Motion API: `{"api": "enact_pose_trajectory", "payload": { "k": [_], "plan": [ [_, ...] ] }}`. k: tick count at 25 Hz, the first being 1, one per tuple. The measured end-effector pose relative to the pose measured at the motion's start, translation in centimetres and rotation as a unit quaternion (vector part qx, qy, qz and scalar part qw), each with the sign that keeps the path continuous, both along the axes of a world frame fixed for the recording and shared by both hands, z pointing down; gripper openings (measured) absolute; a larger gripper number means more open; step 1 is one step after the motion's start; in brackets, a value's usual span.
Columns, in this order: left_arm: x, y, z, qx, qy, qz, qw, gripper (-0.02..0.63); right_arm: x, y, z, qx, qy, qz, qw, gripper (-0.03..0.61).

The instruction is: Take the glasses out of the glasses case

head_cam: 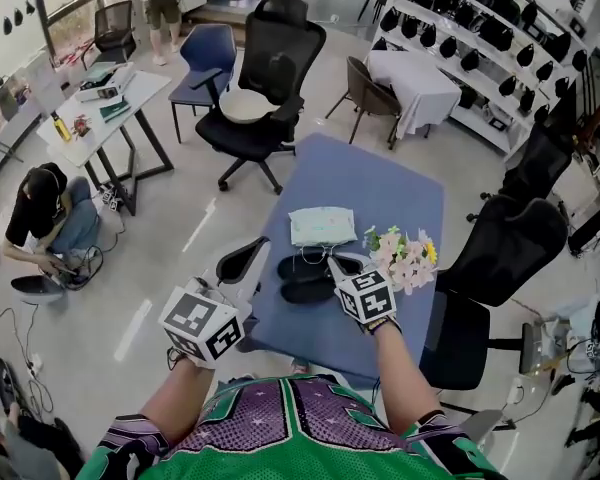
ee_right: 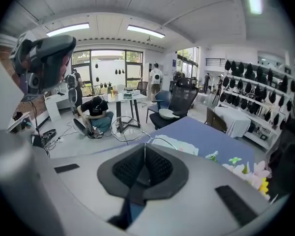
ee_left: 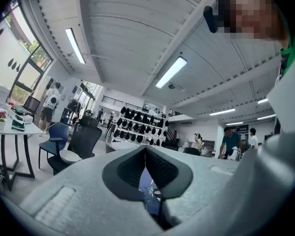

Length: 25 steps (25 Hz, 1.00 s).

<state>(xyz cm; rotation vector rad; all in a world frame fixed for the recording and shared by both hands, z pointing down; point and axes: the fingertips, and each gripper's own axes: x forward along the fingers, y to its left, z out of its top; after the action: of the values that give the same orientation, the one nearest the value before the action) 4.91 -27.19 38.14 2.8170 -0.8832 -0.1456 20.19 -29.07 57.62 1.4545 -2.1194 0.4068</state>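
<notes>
A black glasses case lies open on the blue table, near its front. Thin wire-rimmed glasses hang just above the case, and my right gripper is shut on them. In the right gripper view the wire frame sticks out past the closed pads of the right gripper, over the table. My left gripper is held beside the table's left edge, left of the case. Its pads meet in the left gripper view, and I see nothing between them.
A folded pale cloth lies behind the case and a bunch of flowers to its right. Black office chairs stand around the table. A person crouches on the floor at the left by a white desk.
</notes>
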Motion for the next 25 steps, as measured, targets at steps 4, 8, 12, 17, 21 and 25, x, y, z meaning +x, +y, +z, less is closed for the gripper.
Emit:
{"api": "enact_pose_trajectory", "payload": {
  "k": [4, 8, 12, 17, 21, 25],
  "plan": [
    [0.8, -0.1, -0.1, 0.004, -0.004, 0.013, 0.9999, 0.015, 0.2, 0.4, -2.6, 0.031, 0.000, 0.010, 0.999, 0.009],
    [1.6, -0.4, -0.3, 0.008, -0.009, 0.026, 0.9996, 0.015, -0.1, 1.2, -5.1, 0.063, -0.007, 0.018, 0.998, 0.009],
    [2.5, -0.8, -0.7, 0.012, -0.009, 0.036, 0.9992, 0.015, -0.5, 2.2, -7.8, 0.096, -0.017, 0.028, 0.995, 0.009],
    [3.8, -0.9, -1.7, 0.023, -0.007, 0.050, 0.9984, 0.015, -0.9, 3.7, -10.7, 0.133, -0.035, 0.037, 0.990, 0.009],
    [4.7, -1.1, -2.3, 0.032, -0.003, 0.060, 0.9977, 0.015, 0.2, 4.3, -12.4, 0.155, -0.053, 0.064, 0.984, 0.009],
    [5.5, -0.9, -2.3, 0.035, -0.004, 0.067, 0.9971, 0.015, 1.6, 5.2, -14.1, 0.180, -0.063, 0.087, 0.978, 0.009]
  ]
}}
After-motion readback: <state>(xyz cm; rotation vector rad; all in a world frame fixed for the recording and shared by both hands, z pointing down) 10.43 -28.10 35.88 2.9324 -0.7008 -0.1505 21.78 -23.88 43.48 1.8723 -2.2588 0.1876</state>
